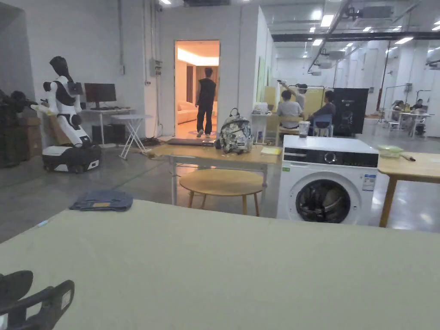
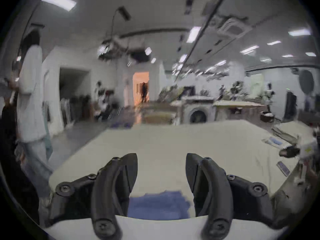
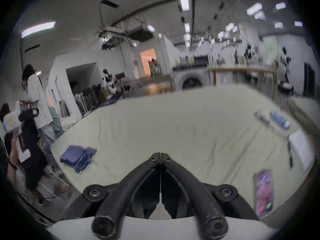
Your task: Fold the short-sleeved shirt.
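On the far left corner of the table, from my head view, a blue shirt lies as a flat, compact bundle, which I judge to be already folded; its long axis runs left to right along the far edge, and I cannot tell which way the collar points. My left gripper sits at the bottom left corner of that view, well apart from the bundle. In the left gripper view, the left gripper has its jaws spread wide with nothing between them, and a blurred blue cloth lies on the table just below them; I cannot say whether it is the same shirt. In the right gripper view, the right gripper has its jaws closed tip to tip on nothing, and the blue shirt rests near the left table edge, layered folds showing at its near end. A phone lies to the right. I judge the folding done, with nothing visibly left.
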